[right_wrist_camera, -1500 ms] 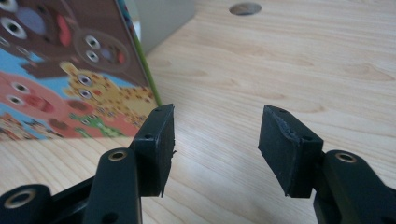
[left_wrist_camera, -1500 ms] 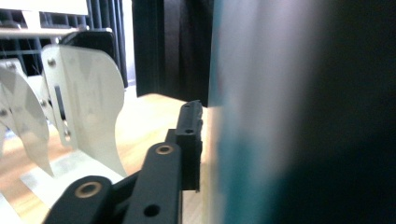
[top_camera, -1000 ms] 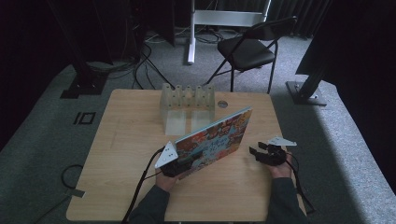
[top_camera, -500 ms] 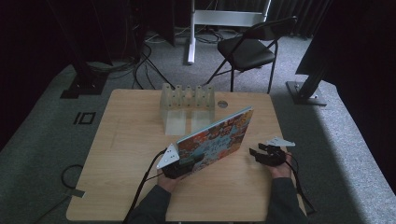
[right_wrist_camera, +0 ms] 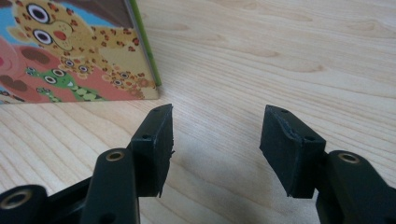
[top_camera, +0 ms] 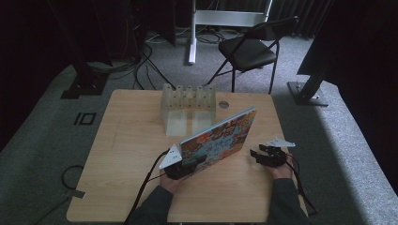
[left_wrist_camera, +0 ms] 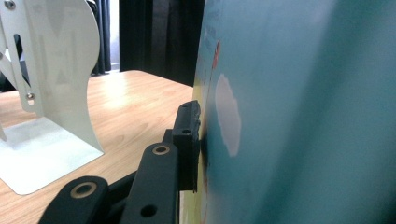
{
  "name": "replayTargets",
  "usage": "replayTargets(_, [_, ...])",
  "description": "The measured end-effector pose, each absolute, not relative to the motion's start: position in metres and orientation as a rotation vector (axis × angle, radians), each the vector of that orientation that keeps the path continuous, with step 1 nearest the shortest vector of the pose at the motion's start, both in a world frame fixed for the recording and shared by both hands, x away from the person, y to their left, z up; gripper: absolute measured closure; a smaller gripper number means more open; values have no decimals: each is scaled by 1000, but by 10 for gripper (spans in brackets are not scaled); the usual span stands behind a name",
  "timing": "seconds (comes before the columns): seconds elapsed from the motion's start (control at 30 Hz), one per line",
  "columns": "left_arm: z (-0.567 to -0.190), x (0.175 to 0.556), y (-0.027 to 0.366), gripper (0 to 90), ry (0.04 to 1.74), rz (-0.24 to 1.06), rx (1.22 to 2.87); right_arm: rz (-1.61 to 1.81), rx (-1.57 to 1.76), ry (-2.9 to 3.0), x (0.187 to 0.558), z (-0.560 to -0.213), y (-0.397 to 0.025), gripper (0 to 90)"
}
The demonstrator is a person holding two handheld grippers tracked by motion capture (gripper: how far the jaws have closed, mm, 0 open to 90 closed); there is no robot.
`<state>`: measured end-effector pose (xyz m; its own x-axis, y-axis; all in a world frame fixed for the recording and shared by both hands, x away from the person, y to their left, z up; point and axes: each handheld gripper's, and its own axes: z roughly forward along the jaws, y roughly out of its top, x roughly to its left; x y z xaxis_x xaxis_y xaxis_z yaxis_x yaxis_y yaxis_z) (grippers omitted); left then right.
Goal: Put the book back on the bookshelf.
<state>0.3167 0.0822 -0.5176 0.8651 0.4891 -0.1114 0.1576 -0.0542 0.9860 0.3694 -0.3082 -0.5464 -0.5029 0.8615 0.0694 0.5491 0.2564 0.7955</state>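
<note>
A picture book (top_camera: 220, 136) with a colourful animal cover stands tilted on its long edge across the middle of the wooden table (top_camera: 122, 140). My left gripper (top_camera: 187, 166) is shut on the book's lower left end. In the left gripper view one black finger (left_wrist_camera: 187, 140) presses flat against the teal cover (left_wrist_camera: 303, 112), and the other jaw is hidden behind the book. My right gripper (top_camera: 257, 154) rests low by the book's right end, open and holding nothing. In the right gripper view, the right gripper (right_wrist_camera: 215, 140) sits just short of the book's corner (right_wrist_camera: 79, 56).
A white slotted rack (top_camera: 187, 108) stands behind the book at the table's far middle; its plate (left_wrist_camera: 56, 93) shows close by in the left gripper view. A small round mark (top_camera: 224, 105) lies beside the rack. A black folding chair (top_camera: 248, 49) and cables are beyond the table.
</note>
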Motion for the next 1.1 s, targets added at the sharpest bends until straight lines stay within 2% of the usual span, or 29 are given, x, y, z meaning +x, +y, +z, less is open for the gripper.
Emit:
replayTargets(0.27, [-518, 317, 80, 757, 510, 298, 1626, 1101, 1299, 2164, 371, -548, -308, 406])
replayTargets(1.1, [-517, 320, 80, 784, 494, 300, 1643, 1104, 1316, 2189, 372, -549, -309, 389])
